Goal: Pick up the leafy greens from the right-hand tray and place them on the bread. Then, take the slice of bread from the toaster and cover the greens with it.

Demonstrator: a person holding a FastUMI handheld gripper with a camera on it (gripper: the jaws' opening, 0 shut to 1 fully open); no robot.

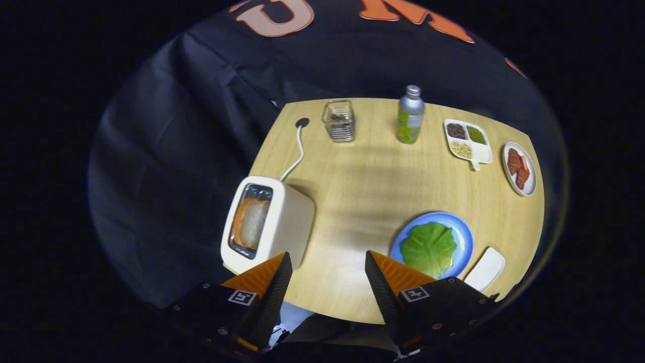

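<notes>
Half done, by my read: tool [327,267] is wide open, holding nothing, high above the desk's [352,201] near edge. Just beyond the right finger, leafy greens [428,248] already lie on the blue plate [466,234], bread barely peeking out beneath. White tray [485,268] beside it sits bare. Left, beyond the other finger, toaster [267,224] with the slice of bread [250,222] standing on edge in the slot, long axis along it, running near-to-far. Remaining: pull slice, cover greens.

The gripper [328,262] is showing two wedge-shaped fingers [272,277] with ribbed inner faces, tapering forward. Behind each finger, a dark mounting block is carrying a square black-and-white marker [242,297] and small round screws [222,331].
</notes>
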